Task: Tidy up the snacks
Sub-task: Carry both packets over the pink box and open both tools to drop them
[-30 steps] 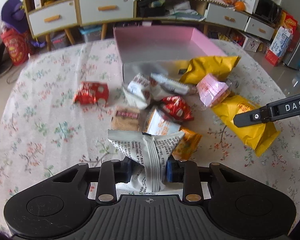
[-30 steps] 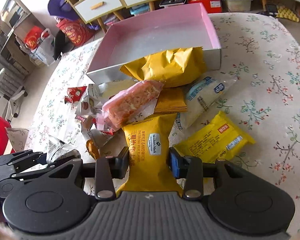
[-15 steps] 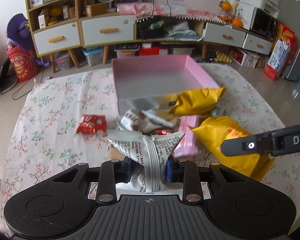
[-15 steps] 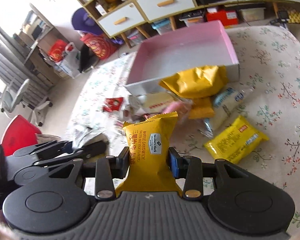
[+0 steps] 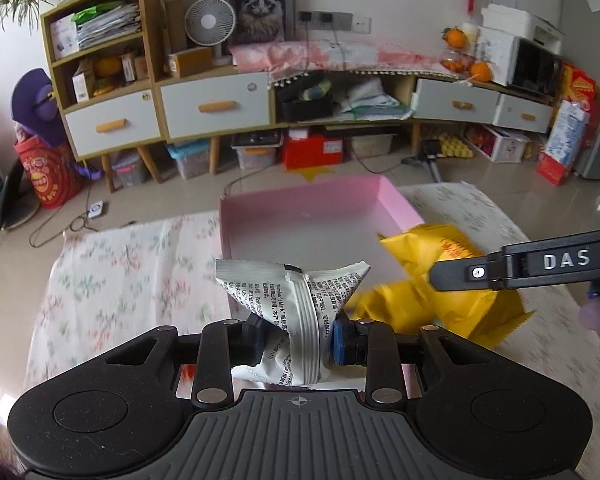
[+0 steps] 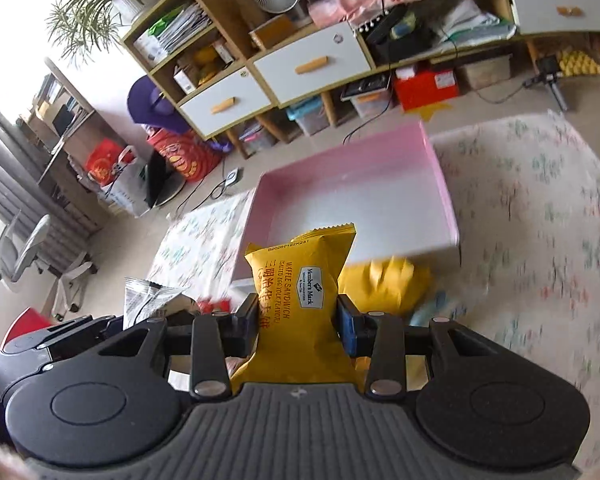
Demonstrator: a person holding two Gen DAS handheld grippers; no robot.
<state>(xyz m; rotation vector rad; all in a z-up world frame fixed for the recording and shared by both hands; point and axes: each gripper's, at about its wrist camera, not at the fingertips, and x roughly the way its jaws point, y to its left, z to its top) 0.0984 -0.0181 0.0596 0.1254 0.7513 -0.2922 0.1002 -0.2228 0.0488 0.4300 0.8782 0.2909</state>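
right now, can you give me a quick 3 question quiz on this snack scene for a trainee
1. True or false: the pink tray already holds several snacks.
2. Which packet does the left gripper hold? A) red wrapper B) white printed packet C) orange bag
3. Fill in: the right gripper has its jaws shut on a yellow ____ sandwich packet.

Key
1. False: what shows of its inside is bare.
2. B, the white printed packet, pinched upright between the jaws.
3. Waffle: the yellow waffle sandwich packet carries that print.

Black ribbed hand-held gripper (image 5: 296, 334) (silver screws, blue pad)
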